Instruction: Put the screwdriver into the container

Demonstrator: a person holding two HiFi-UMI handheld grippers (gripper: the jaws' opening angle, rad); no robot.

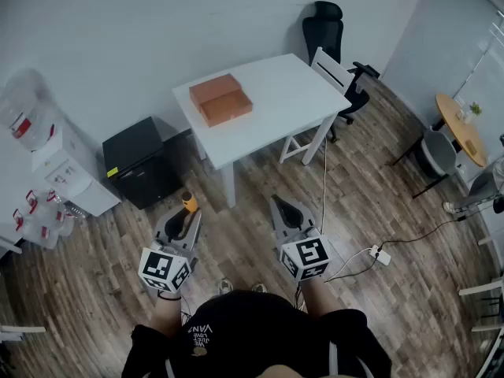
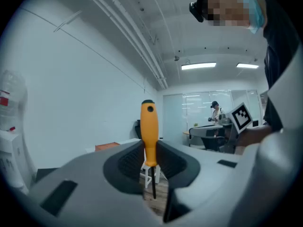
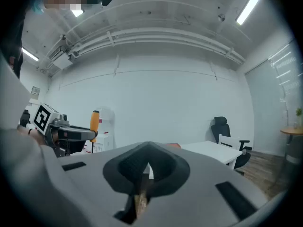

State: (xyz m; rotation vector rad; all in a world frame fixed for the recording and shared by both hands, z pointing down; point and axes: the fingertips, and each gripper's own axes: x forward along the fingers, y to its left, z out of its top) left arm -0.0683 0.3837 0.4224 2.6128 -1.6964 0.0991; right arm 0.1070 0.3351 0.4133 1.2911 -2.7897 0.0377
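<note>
Left claw (image 2: 150,161) clamped on orange-handled screwdriver (image 2: 149,126), held upright, right claw (image 3: 146,170) pinched together empty; flat orange box container (image 1: 221,99) sits well away on white surface (image 1: 291,93), so carry it over steadily, grip firm.

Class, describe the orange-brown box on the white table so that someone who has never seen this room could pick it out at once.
Find the white rectangular table beside the pale wall, with a black office chair at its far end. In the head view, toward the table's left end, lies a flat orange-brown rectangular box. It is the only thing on the tabletop.
</note>
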